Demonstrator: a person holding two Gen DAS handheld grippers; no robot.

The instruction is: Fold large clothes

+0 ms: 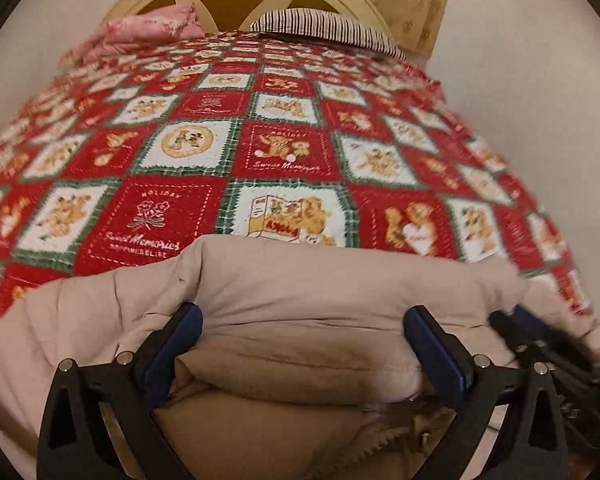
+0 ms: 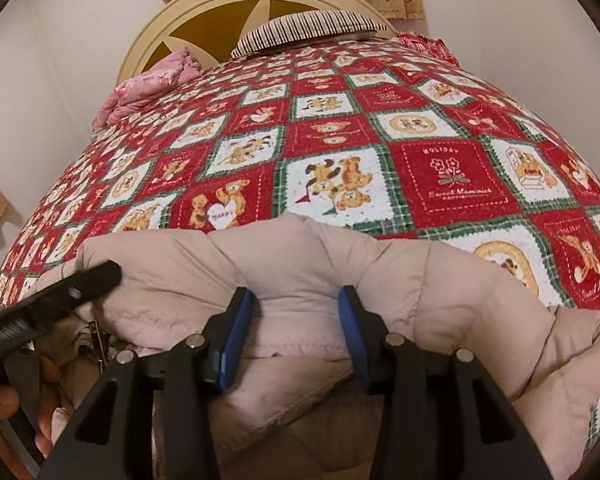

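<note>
A puffy pale pink quilted jacket (image 1: 292, 280) lies bunched at the near edge of the bed, with its tan lining showing below. My left gripper (image 1: 302, 322) is open, its blue-padded fingers wide apart around a thick fold of the jacket. My right gripper (image 2: 296, 300) has its fingers closer together and pinches a fold of the same jacket (image 2: 300, 252). The right gripper shows at the right edge of the left wrist view (image 1: 540, 336). The left gripper shows at the left of the right wrist view (image 2: 60, 292).
The bed is covered by a red, white and green patchwork bear quilt (image 1: 284, 148). A striped pillow (image 1: 324, 26) and a pink folded blanket (image 1: 140, 36) lie by the cream headboard (image 2: 204, 4). White walls flank the bed.
</note>
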